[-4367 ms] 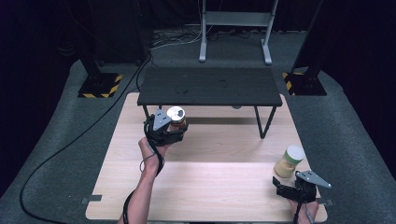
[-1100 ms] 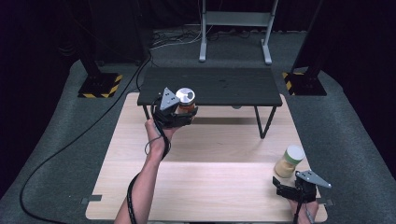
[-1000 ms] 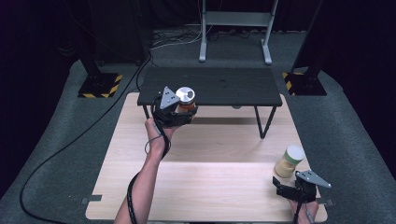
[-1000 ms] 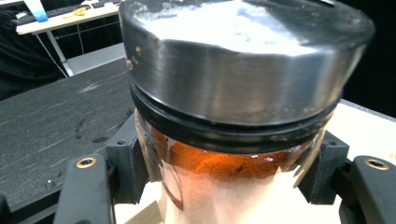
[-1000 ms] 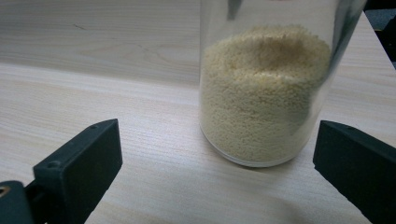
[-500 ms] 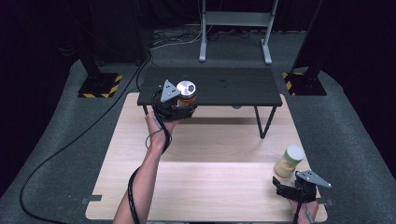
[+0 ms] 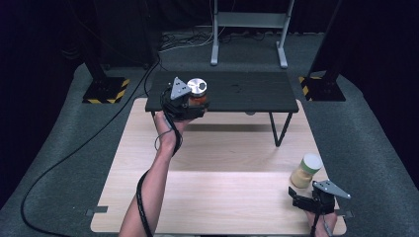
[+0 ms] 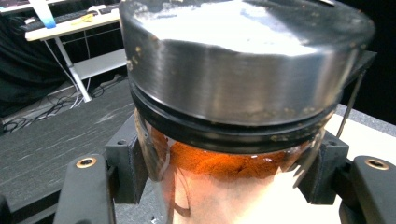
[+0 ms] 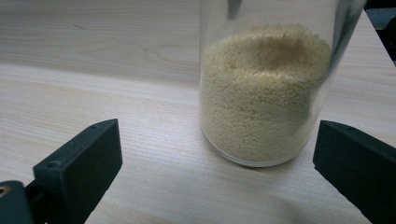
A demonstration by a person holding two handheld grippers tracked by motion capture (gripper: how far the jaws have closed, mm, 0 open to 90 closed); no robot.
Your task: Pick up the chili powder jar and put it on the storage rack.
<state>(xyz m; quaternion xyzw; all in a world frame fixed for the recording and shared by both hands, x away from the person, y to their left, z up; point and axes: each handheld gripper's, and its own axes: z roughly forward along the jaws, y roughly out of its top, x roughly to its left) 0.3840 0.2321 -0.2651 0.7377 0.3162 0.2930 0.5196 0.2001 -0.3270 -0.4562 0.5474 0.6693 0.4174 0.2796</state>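
Pale wooden table [image 7: 222, 197] spread below, black side table [image 7: 247, 91] at twelve o'clock, silver-lidded glass jar [image 7: 196, 91] of orange powder clamped by left gripper [image 7: 190, 101] at eleven o'clock, grain-filled jar [image 7: 306, 170] stood at four o'clock, right gripper [image 7: 301, 200] held agape beside it.

Left arm stretched far forward, forearm bare, cable looped round the wrist. Left gripper [image 7: 190, 101] up at the far end of the reach, jaws clamped on a jar [image 8: 233, 140]. Right hand low at the near right corner, right gripper [image 7: 302, 197] level, pointing left, jaws spread wide, gripping nothing.
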